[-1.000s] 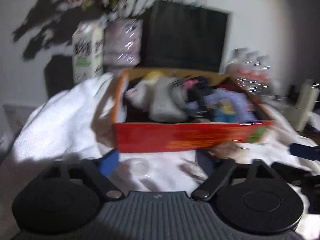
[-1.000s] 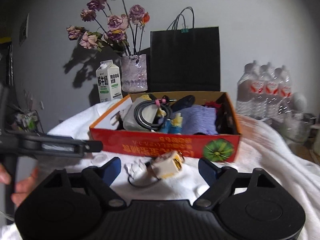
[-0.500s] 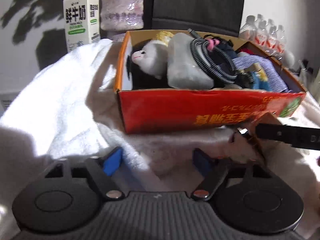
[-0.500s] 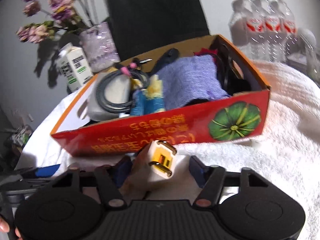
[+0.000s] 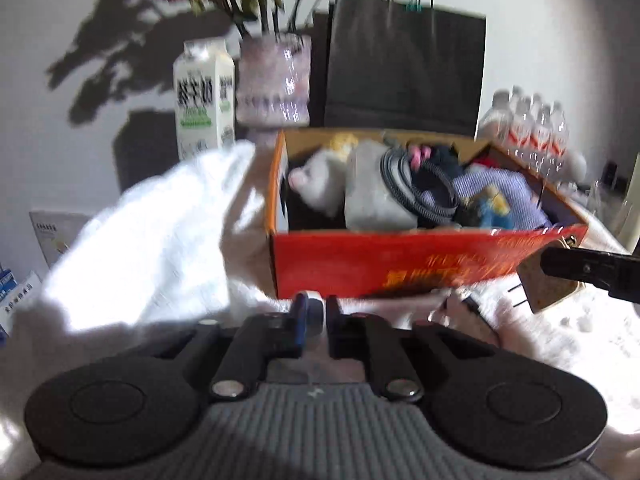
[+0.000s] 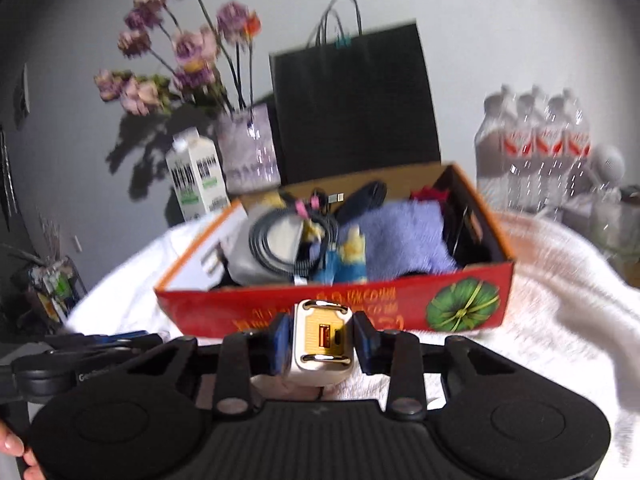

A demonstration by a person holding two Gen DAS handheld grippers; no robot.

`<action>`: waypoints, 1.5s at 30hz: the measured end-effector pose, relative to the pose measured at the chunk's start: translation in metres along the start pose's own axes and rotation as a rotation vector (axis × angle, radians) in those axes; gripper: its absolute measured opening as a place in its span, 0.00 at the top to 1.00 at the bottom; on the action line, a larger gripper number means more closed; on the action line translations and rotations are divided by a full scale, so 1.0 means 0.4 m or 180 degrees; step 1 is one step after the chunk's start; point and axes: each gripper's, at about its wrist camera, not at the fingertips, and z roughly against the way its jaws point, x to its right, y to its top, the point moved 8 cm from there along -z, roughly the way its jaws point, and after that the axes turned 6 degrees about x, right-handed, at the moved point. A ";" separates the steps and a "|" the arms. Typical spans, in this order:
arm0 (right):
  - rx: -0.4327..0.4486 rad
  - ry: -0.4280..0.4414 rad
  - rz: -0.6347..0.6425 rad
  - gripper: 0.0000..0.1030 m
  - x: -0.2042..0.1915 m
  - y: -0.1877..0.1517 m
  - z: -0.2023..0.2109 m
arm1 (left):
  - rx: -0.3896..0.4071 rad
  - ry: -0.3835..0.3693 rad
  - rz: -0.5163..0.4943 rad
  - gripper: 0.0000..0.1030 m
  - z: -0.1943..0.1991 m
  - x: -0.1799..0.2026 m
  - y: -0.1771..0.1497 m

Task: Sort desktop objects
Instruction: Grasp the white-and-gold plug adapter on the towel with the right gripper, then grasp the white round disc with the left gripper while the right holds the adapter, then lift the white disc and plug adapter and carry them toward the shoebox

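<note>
Both wrist cameras are sitting low behind their fingers, looking forward across the white-draped tabletop (image 5: 152, 248) toward the back wall. The left view is facing the red box (image 5: 400, 268) from near its left corner; the right view is facing its long front close up. Both are sharing the box, black bag (image 6: 352, 108) and milk carton (image 5: 204, 100).

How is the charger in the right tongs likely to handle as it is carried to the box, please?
The charger looks like a rigid plastic block, so it probably won't flex between the right tongs. Its glossy shell may be slippery. Something dark hangs beneath it, perhaps a cable, which could snag on the box rim.
</note>
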 end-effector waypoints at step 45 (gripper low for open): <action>0.0158 -0.0100 0.0311 0.68 -0.071 -0.126 0.381 | 0.0378 0.0126 -0.0062 0.61 0.386 0.149 -0.099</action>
